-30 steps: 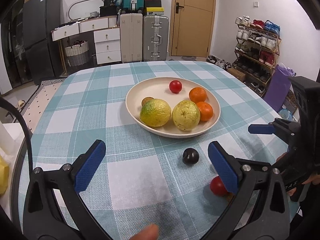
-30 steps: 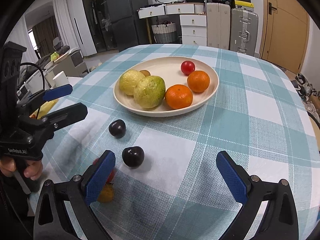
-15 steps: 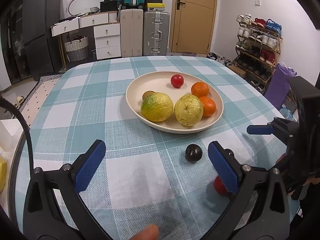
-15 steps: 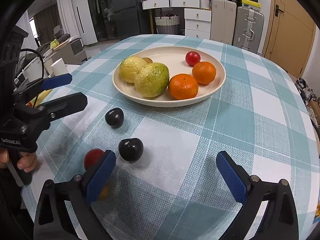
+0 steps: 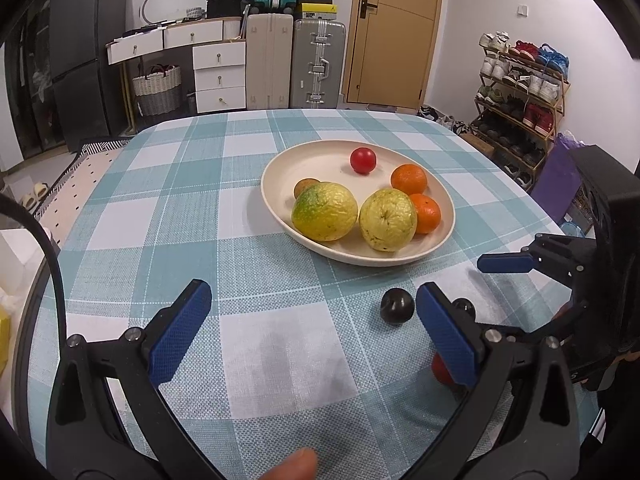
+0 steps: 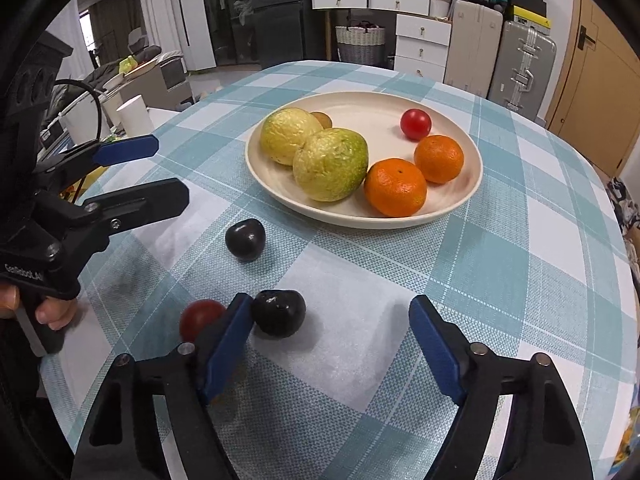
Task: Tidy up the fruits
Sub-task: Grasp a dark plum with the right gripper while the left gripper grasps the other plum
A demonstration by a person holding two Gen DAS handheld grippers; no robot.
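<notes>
Right wrist: right tool (image 6: 332, 344) jaws have just narrowed, still apart, dark plum (image 6: 278, 313) touching left pad; grasp looks imminent, plate (image 6: 472, 184) next.

Woven matt tablecloth (image 6: 500, 264), smooth matt plate (image 6: 472, 184), glossy dark plums (image 6: 279, 312), dimpled oranges (image 6: 394, 187), rough-skinned yellow-green fruit (image 6: 330, 164)

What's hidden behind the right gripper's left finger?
A red fruit, partly covered by the finger, beside a dark plum between the open jaws. Something yellowish below it is too hidden to identify.
</notes>
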